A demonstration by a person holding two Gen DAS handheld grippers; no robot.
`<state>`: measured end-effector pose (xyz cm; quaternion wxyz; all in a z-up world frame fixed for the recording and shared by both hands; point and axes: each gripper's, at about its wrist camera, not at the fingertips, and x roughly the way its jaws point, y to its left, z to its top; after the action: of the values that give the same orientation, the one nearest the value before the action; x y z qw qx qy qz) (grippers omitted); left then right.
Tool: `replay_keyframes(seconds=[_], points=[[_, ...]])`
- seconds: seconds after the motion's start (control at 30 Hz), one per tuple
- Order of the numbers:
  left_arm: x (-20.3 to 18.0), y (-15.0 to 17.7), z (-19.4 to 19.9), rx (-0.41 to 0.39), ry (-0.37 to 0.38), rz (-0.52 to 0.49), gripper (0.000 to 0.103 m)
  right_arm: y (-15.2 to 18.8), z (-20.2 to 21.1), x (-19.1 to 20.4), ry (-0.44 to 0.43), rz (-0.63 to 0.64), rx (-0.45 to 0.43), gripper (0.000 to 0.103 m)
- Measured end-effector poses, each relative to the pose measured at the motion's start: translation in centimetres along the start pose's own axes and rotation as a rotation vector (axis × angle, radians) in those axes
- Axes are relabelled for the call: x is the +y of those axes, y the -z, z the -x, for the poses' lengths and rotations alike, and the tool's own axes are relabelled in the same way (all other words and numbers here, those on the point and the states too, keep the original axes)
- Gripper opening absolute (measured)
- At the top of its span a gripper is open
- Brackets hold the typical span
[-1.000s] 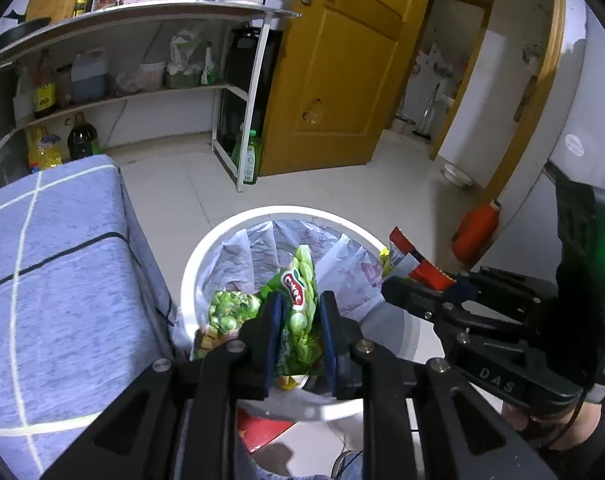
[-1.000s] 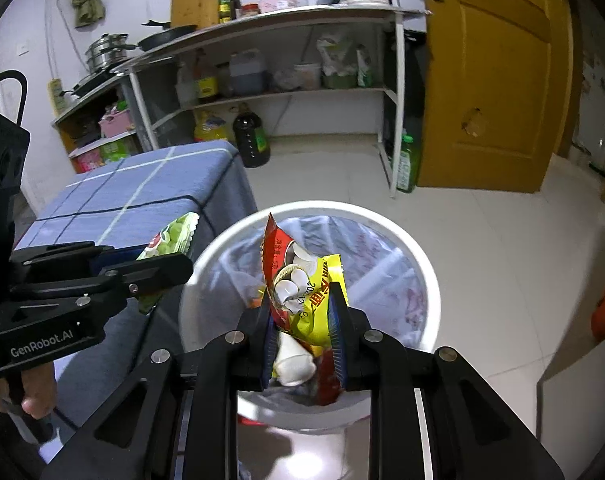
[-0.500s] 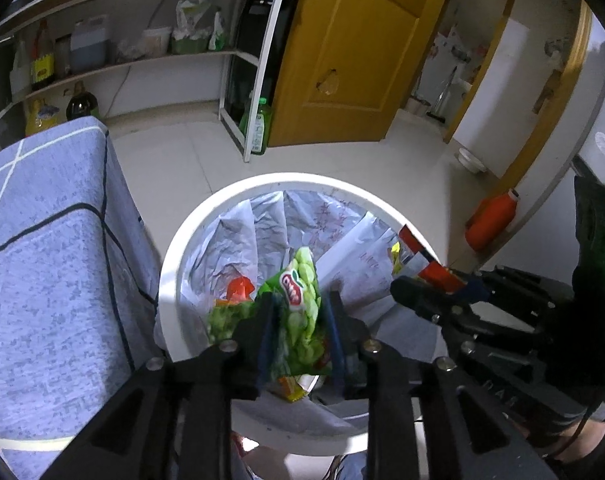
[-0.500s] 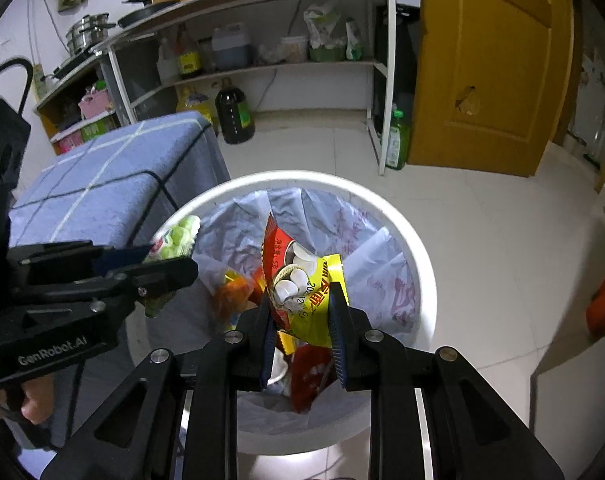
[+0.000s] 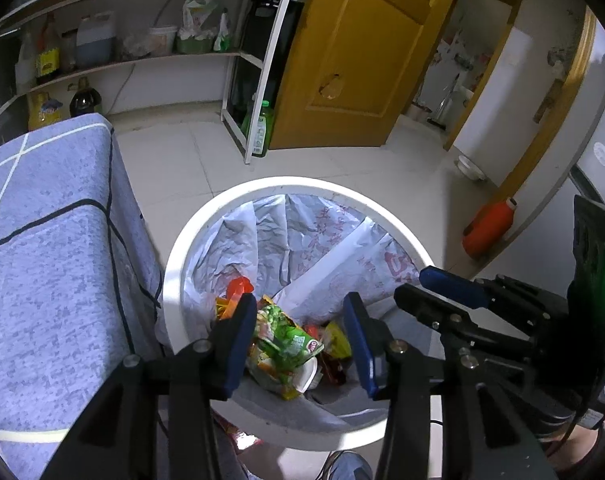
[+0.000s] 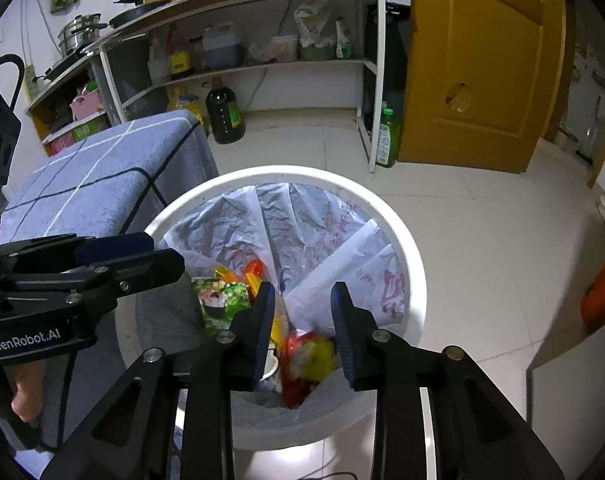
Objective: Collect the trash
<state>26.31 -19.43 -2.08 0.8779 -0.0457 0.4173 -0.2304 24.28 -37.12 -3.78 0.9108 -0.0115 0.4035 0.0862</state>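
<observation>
One white bin (image 5: 170, 280), two tongs, one green wrapper (image 5: 282, 336), one red wrapper (image 6: 302, 356)

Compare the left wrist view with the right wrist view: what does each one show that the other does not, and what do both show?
Only the left wrist view shows the open doorway to another room and the whole orange bottle on the floor.

Only the right wrist view shows the steel pot and dark pan on the counter, and a hand holding the left gripper.

Both show the white bin, the green wrapper inside it, the blue cloth and the yellow door.
</observation>
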Motion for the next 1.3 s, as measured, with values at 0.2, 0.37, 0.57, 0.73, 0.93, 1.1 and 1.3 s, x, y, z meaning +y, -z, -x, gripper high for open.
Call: replay_keyframes(seconds=[0.2, 0.37, 0.57, 0.73, 0.93, 1.1, 1.3], points=[[-0.2, 0.1, 1.7, -0.023, -0.002, -0.006, 0.048, 0.3, 1.5, 0.3, 0.011, -0.010, -0.021, 0.036], [-0.3, 0.9, 4.1, -0.055, -0.005, -0.023, 0.050, 0.7, 3.9, 1.0, 0.028, -0.008, -0.063, 0.037], [-0.4, 2.2, 7.2, -0.096, -0.011, -0.040, 0.051, 1.7, 7.2, 2.2, 0.016, -0.022, -0.118, 0.037], [-0.6, 3.9, 9.7, -0.128, -0.013, -0.069, 0.051, 2.8, 10.0, 4.1, 0.009, 0.000, -0.159, 0.037], [-1.1, 6.6, 12.7, -0.159, -0.024, -0.105, 0.051, 5.3, 12.6, 5.6, 0.016, -0.016, -0.177, 0.037], [-1.1, 9.0, 15.0, -0.195, -0.047, -0.117, 0.056, 7.8, 13.9, 6.5, 0.029, -0.022, -0.175, 0.037], [-0.7, 11.3, 16.5, -0.217, -0.088, -0.090, 0.056, 10.1, 15.0, 7.5, 0.061, -0.020, -0.167, 0.037]])
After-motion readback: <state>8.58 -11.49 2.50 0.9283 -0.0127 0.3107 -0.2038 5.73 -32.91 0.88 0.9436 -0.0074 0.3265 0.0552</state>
